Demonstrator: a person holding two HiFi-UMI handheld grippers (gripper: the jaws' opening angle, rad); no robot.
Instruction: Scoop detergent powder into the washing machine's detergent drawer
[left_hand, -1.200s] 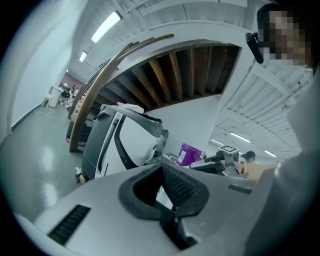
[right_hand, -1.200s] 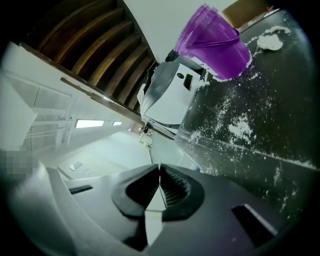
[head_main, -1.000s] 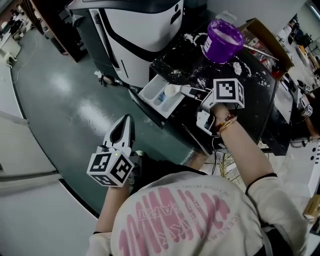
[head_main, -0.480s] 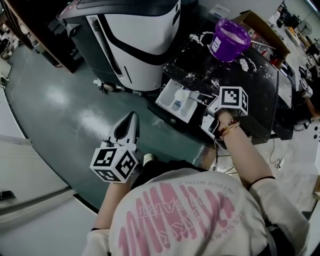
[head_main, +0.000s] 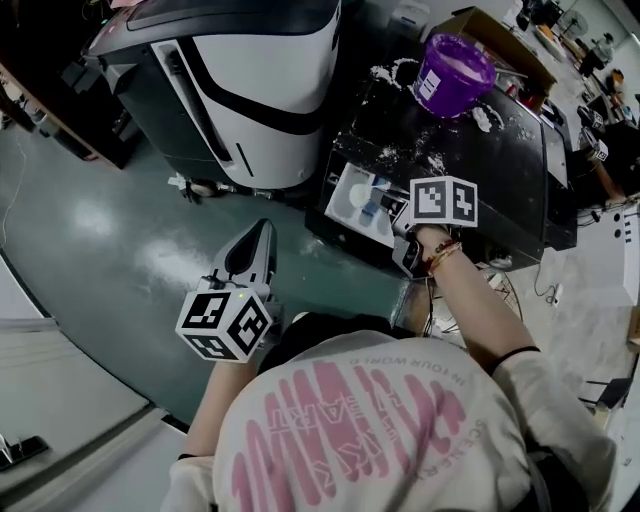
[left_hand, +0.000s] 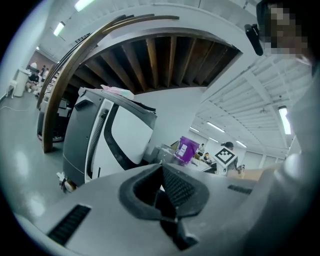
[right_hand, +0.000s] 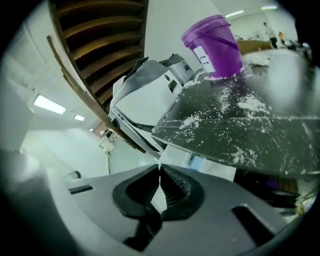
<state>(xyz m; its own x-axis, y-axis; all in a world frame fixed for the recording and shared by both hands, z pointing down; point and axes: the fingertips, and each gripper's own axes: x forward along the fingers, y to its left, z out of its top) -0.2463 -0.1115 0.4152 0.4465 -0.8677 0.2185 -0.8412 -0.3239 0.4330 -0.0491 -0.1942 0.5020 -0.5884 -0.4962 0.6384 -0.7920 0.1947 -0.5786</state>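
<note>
the right gripper (right_hand: 160, 171) is pressed together on the thin white handle of the scoop (head_main: 359, 196), which shows as a pale sliver between its pads. it points down and away from the person, and the bowl of the scoop sits over the open detergent drawer (head_main: 334, 203). the drawer juts out from under the front edge of the black bench (head_main: 490, 180), whose top is dusted with spilled white powder. at the far corner of the bench stands a purple bucket (head_main: 452, 72) with white powder inside, well apart from the drawer.

the left gripper (left_hand: 162, 172) is closed with nothing between its pads. it hangs over the green floor (head_main: 110, 240), well away from the drawer, pointing toward a big white and black machine (head_main: 255, 90) that stands beside the bench.
</note>
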